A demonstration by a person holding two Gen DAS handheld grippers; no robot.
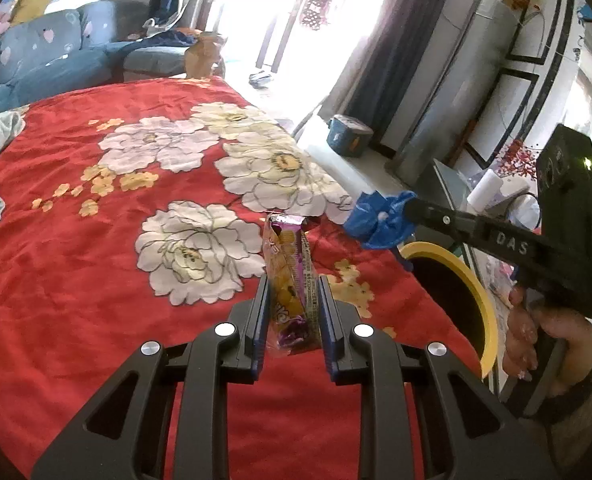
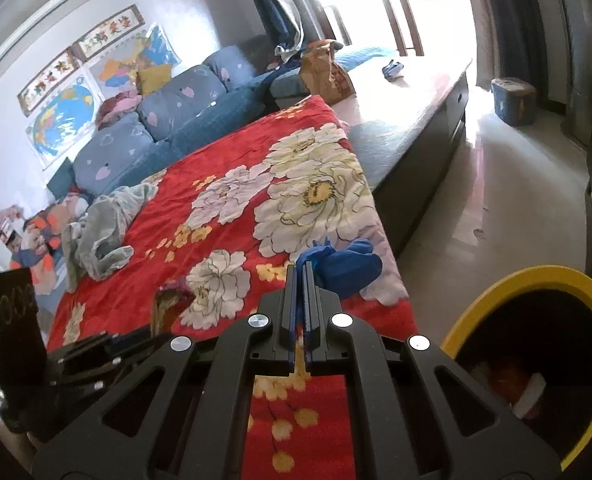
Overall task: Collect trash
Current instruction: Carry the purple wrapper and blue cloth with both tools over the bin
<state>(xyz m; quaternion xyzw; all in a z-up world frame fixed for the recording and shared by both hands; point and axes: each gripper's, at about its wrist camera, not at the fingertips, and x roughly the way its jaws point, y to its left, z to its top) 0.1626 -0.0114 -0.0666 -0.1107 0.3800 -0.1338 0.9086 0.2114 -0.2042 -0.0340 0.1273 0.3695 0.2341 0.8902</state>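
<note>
Blue crumpled glove pinched in the closed right gripper sits left of the yellow-rimmed bin, nearer it than the left gripper clamping the upright snack wrapper.

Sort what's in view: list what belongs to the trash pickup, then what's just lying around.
Job:
- snack wrapper in the left claw
- crumpled blue plastic in the right claw
- yellow-rimmed bin

Lying about:
- grey-green garment
- paper bag
- sofa cushions
</note>
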